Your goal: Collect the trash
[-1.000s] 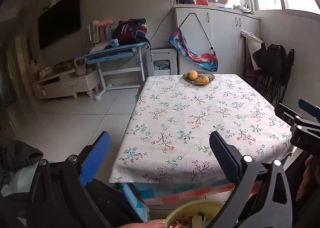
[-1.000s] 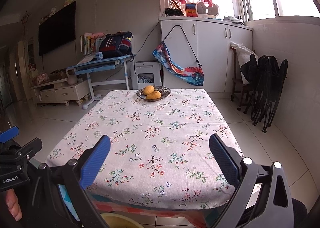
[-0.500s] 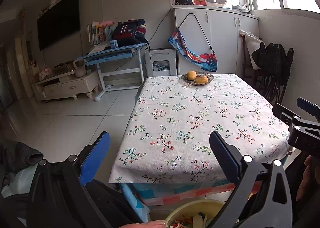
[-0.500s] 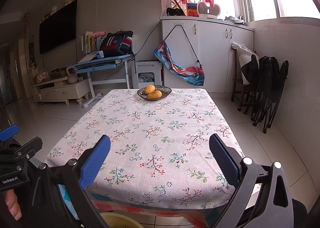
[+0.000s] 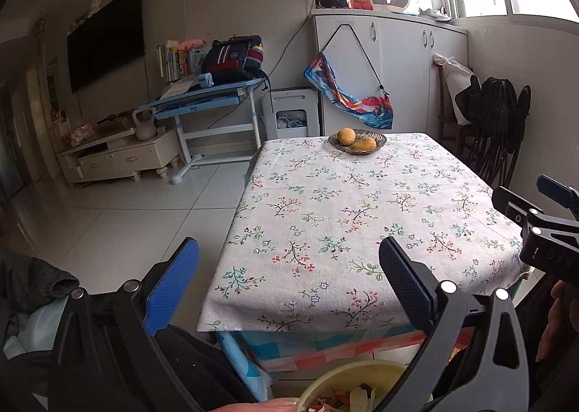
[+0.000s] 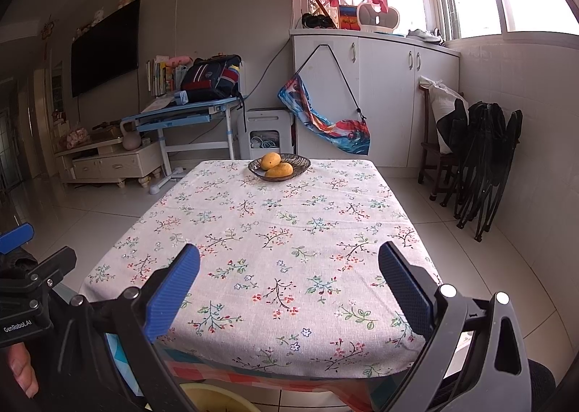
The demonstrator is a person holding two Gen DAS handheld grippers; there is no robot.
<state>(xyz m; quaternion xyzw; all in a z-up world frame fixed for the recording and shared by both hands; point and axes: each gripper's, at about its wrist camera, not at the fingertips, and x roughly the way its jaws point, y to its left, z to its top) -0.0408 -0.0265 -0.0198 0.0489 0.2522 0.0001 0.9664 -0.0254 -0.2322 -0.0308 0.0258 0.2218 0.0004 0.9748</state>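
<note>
Below both spread, empty grippers, left gripper (image 5: 289, 285) and right gripper (image 6: 289, 285), we are seeing scraps in the yellow bin (image 5: 347, 381); ahead, the table (image 6: 275, 231) is carrying only the fruit bowl (image 6: 279, 166), so collection is looking done.

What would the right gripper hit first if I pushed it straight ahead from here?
Probably nothing near: the right gripper is open, seemingly above the floral tablecloth. The dish of fruit at the far edge lies roughly in line; height is uncertain.

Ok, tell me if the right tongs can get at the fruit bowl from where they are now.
Probably not without moving forward. The right tongs are open and hover at the near edge of the table, while the fruit bowl sits at the far end. Nothing lies between them on the cloth, so the way is free.
</note>
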